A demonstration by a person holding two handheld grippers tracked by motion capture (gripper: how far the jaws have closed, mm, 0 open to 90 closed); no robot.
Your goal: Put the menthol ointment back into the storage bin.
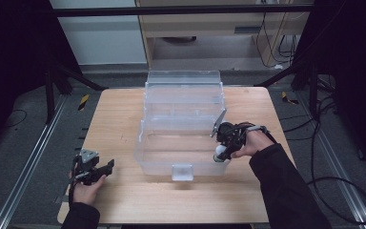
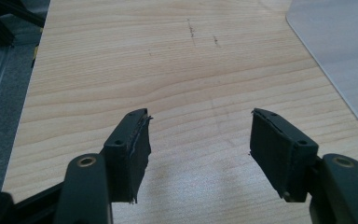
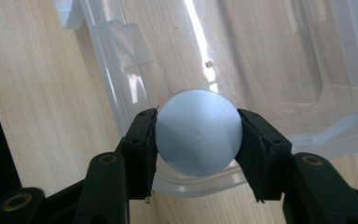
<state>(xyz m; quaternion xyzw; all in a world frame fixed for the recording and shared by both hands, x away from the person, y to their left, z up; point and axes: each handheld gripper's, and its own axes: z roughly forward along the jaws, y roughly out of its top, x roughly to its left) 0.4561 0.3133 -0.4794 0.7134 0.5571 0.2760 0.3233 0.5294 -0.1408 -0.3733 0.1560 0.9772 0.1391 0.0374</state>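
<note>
While its two black jaws press on either side of a round, pale blue-grey can (image 3: 198, 138), the right gripper (image 3: 198, 140) hangs over the near right corner of a clear plastic box (image 3: 279, 56). In the right gripper view the can's flat circular end faces the camera, with the box's rim just beneath it and the see-through floor of the box beyond. From the high view the right gripper (image 1: 222, 143) sits at the box's (image 1: 181, 124) right wall, near its near corner, the can (image 1: 219, 153) pale at its lower end, the person's right hand (image 1: 250, 143) wrapped round the grip. The box stands open in the middle of the wooden table (image 1: 119, 119), its lid tipped back on the far side. Well apart, at the near left of the table, the left gripper (image 1: 95, 169) rests low in the left hand (image 1: 86, 191); its jaws stand wide apart over bare wood (image 2: 168, 70), nothing between them.
</note>
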